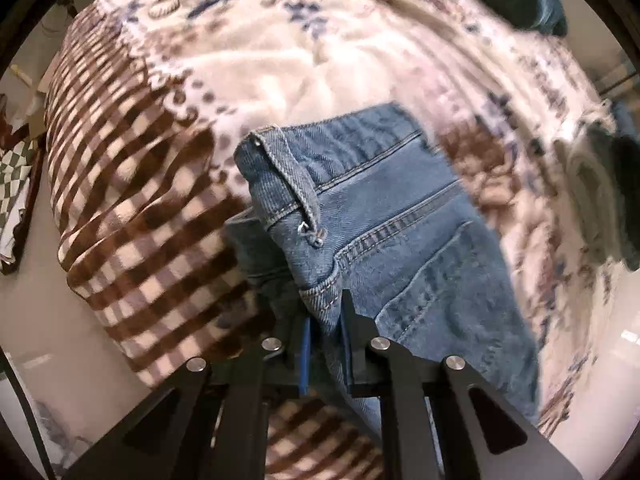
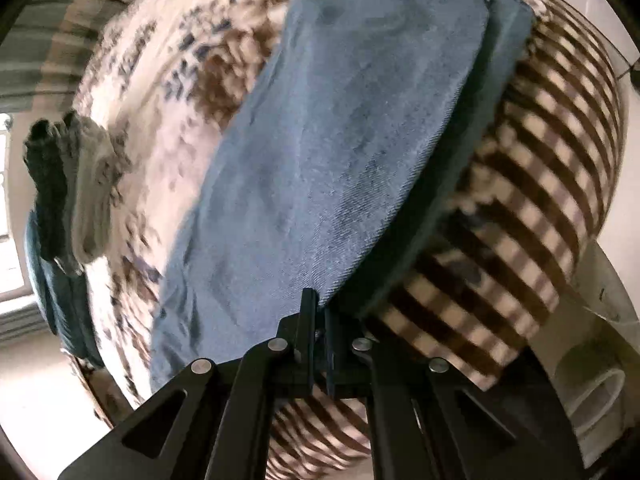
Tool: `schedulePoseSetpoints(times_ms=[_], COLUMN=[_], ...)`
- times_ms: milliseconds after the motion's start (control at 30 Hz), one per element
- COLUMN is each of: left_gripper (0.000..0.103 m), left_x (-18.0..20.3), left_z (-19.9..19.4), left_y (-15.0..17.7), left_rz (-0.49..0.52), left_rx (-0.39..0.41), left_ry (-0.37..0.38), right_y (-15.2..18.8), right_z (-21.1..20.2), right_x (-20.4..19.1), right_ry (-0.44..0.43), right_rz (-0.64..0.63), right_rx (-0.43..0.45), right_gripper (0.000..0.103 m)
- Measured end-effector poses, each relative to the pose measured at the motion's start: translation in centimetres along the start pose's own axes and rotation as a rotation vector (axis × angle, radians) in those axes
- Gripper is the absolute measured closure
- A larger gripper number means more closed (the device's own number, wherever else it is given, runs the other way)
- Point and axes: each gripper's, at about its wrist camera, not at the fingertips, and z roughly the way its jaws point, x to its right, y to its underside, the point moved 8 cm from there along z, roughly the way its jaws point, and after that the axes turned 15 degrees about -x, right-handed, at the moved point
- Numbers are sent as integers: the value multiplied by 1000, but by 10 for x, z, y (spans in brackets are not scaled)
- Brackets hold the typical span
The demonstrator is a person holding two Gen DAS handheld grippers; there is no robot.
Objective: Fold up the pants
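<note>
Jeans (image 2: 320, 152) on the blanket (image 2: 540, 184) – long axis runs away up-right. Left gripper (image 1: 326, 312) pinches waist denim; right gripper (image 2: 318, 312) pinches leg edge.

The faded blue denim pants (image 1: 384, 216) lie folded lengthwise on the bed, waistband and back pocket facing up.
</note>
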Motion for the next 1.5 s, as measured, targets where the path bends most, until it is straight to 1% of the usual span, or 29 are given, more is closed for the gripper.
schedulePoseSetpoints(times_ms=[67,133,233,267,300,333,367,400,433,467,500,533,567,633,667,733,767,800,867,933,967,1067,1100,1133,1167,1267,1333,1433,1500], left_gripper=[92,89,85,83,82,78,67,59,35,17,15,15,15,15,15,15,15,15,15,15,15,15,15,15,15,15,15,15,15], left_x=[-9,-13,-8,-5,0,9,17,25,37,49,63,82,94,121,135,164,178,192,216,234,240,260,264,268,271,278,282,286,286], left_z=[20,36,27,21,14,5,0,-2,-4,-3,0,7,13,31,37,52,59,66,84,99,102,109,110,110,110,107,105,109,115], left_y=[-4,-7,-4,2,9,21,30,40,52,64,76,91,99,118,123,129,130,131,137,139,141,144,145,146,145,144,146,163,177], left_rz=[-8,-3,7,28,53,101,143,180,227,274,320,383,414,458,468,491,505,518,539,560,569,615,628,640,649,655,675,700,707], left_rx=[-33,-52,-45,-42,-34,-16,-4,3,11,18,30,43,39,13,9,32,50,66,69,64,62,83,91,100,103,113,124,133,123], left_ry=[-23,-36,-37,-56,-70,-78,-95,-119,-144,-159,-177,-215,-221,-203,-194,-211,-228,-248,-269,-297,-303,-340,-348,-360,-369,-371,-367,-382,-396], right_y=[4,0,-8,-7,-6,-5,-6,-7,-8,-11,-17,-22,-37,-62,-84,-113,-137,-151,-176,-196,-205,-217,-218,-218,-216,-202,-183,-170,-168], right_z=[12,31,47,45,42,33,21,10,-3,-18,-33,-46,-69,-98,-114,-128,-134,-135,-126,-115,-109,-99,-99,-102,-103,-124,-150,-162,-146], right_x=[26,35,42,42,41,40,41,42,45,51,59,67,81,99,109,120,126,131,139,156,160,156,153,153,154,154,165,188,203], right_ry=[39,47,16,-8,-34,-56,-71,-78,-78,-76,-73,-69,-53,-72,-97,-124,-145,-127,-63,15,0,-23,3,38,48,36,2,-10,-17], right_rz=[27,46,84,84,77,65,54,48,46,51,69,85,114,136,152,169,167,173,206,232,224,175,147,134,130,134,160,198,213], right_rx=[-27,-58,-116,-130,-136,-132,-114,-98,-80,-61,-24,11,87,175,218,250,259,251,222,157,135,111,117,145,167,269,327,338,290], right_gripper=[99,98,88,82,61,39,34,33,33,33,33,33,33,33,33,35,37,47,52,55,55,56,66,89,92,93,93,93,92])
